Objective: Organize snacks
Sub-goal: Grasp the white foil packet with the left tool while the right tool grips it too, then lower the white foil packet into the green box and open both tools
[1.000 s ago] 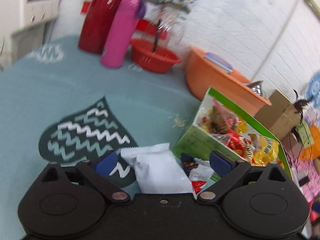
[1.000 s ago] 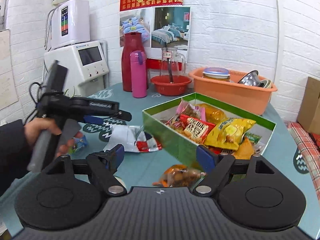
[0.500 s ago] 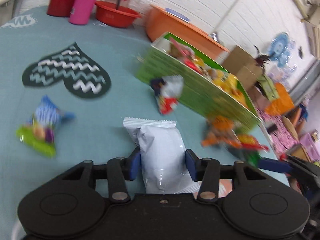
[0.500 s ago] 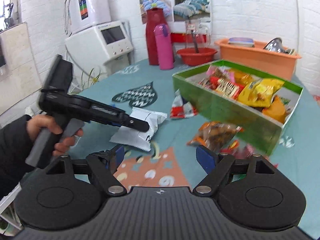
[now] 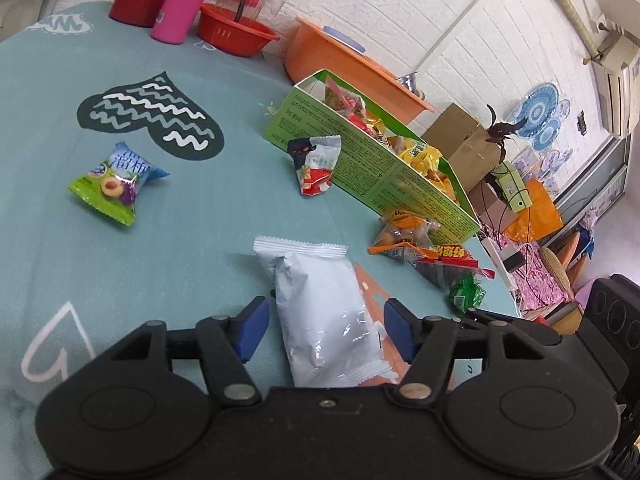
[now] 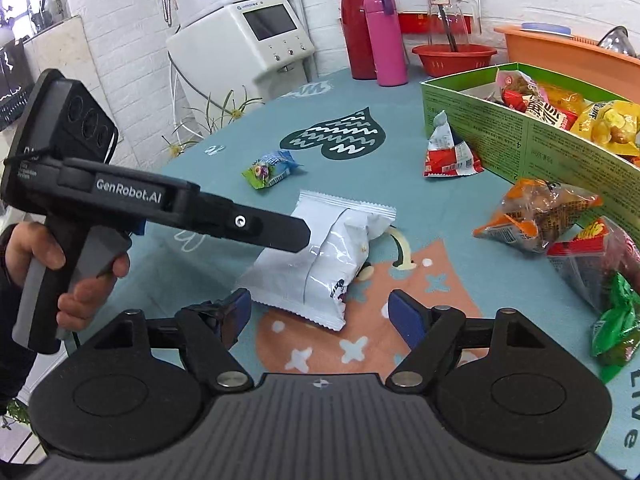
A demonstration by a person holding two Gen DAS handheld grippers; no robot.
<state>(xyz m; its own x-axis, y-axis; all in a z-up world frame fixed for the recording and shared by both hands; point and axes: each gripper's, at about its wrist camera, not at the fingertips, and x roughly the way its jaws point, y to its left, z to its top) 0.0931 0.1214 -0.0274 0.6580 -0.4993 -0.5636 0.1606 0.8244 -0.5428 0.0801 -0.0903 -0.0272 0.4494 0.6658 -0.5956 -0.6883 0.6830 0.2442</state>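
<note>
The left gripper [image 5: 325,330] is at the bottom centre of the left wrist view. Its jaws are opening, and the white crinkled foil snack packet [image 5: 320,312] lies between the blue pads [image 5: 253,328] without being pressed; there is a small gap on each side. The packet rests on the teal tablecloth [image 5: 80,240], partly over an orange patch of the print.

In the right wrist view the right gripper [image 6: 320,316] is at the bottom centre with jaws released and wide, nothing between them; the same white packet [image 6: 316,256] is just in front of it. At the left of this frame a hand [image 6: 60,272] holds the handle of the left gripper [image 6: 276,232].

The green cardboard box [image 5: 380,176], full of snacks, is at the middle right of the left view. A red and white packet [image 5: 316,164] leans on its wall. A green and blue candy packet [image 5: 114,184] lies at the middle left, well apart from the box. Some orange, red and green packets [image 5: 428,252] lie near the box corner.
</note>
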